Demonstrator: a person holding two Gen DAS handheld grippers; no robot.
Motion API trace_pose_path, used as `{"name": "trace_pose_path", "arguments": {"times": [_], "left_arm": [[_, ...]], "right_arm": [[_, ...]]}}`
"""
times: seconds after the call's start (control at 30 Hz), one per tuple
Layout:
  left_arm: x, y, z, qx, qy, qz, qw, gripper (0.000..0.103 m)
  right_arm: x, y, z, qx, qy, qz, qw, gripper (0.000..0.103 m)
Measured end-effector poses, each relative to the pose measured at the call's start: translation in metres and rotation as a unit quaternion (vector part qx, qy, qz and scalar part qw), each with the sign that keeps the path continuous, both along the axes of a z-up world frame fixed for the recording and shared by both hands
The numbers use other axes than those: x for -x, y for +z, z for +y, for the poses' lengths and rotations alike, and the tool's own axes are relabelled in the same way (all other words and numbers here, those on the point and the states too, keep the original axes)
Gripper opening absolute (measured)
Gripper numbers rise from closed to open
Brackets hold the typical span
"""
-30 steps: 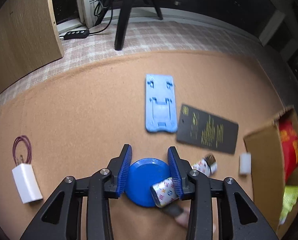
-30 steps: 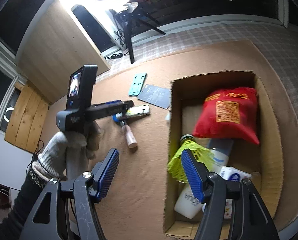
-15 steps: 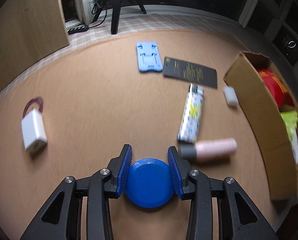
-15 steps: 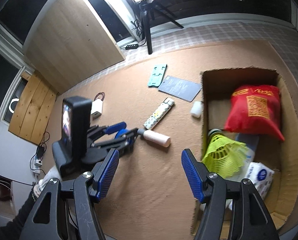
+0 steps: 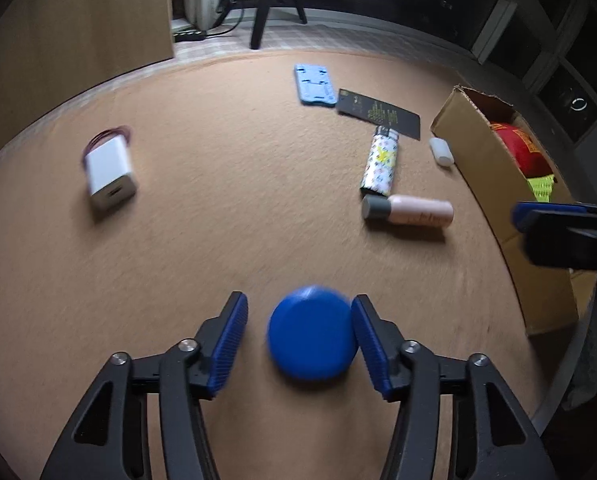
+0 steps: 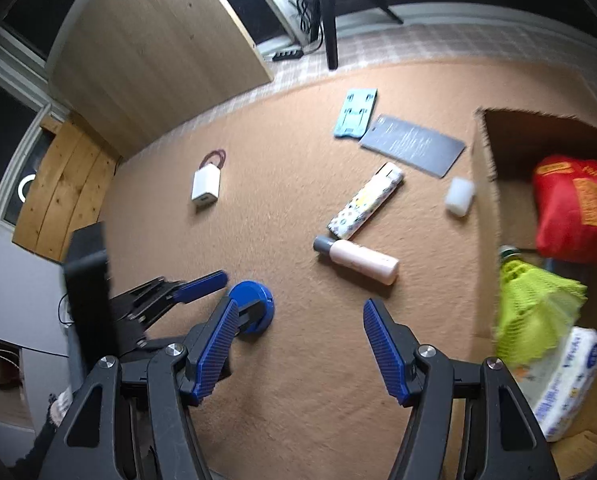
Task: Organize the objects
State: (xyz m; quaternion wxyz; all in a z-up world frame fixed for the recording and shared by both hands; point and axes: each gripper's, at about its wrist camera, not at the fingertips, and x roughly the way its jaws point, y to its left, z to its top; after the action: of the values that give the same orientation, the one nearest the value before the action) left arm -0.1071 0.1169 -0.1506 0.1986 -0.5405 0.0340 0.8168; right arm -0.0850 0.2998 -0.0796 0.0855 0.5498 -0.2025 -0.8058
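A round blue disc [image 5: 312,332] lies low over the tan carpet between the jaws of my left gripper [image 5: 297,300]. Those jaws are opening: the disc still touches the right pad [image 5: 368,344], and a gap shows at the left pad [image 5: 228,344]. In the right wrist view the same disc [image 6: 254,298] sits at the left gripper's tips. My right gripper [image 6: 299,306] hangs open over bare carpet with nothing between its fingers. A cardboard box [image 6: 482,200] stands at the right, holding a red bag [image 6: 574,208], a yellow-green shuttlecock [image 6: 534,304] and a wipes pack [image 6: 566,380].
On the carpet lie a pink bottle [image 5: 414,210], a patterned lighter [image 5: 380,164], a small white block [image 5: 440,151], a black card [image 5: 378,114], a light blue phone stand [image 5: 312,84] and a white charger [image 5: 110,172]. A wooden panel and a tripod stand at the back.
My left gripper drew back from the lighter and bottle with the blue disc, then its jaws spread and let the disc loose. My right gripper swung left from over the box.
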Motion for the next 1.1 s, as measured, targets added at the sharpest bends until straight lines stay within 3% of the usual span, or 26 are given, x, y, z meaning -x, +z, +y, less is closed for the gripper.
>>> {"name": "trace_pose_path", "arguments": {"times": [0.3,0.8,0.93,1.1], "left_arm": [[-0.017,-0.006,-0.033,-0.039,0.030,-0.023,0.9985,0.062],[-0.016,-0.007,-0.029,-0.085,0.025,-0.035,0.9955,0.062],[-0.016,-0.007,-0.026,-0.091,0.020,-0.039,0.9949,0.061],[-0.017,-0.007,-0.024,-0.094,0.016,-0.043,0.9945,0.047]], "right_arm": [[0.017,-0.031,-0.028,0.009,0.028,-0.034,0.999,0.061],[0.031,-0.056,-0.061,0.013,0.065,-0.058,0.996,0.061],[0.032,-0.063,-0.068,0.017,0.074,-0.068,0.995,0.049],[0.032,-0.066,-0.069,0.023,0.076,-0.070,0.994,0.042]]}}
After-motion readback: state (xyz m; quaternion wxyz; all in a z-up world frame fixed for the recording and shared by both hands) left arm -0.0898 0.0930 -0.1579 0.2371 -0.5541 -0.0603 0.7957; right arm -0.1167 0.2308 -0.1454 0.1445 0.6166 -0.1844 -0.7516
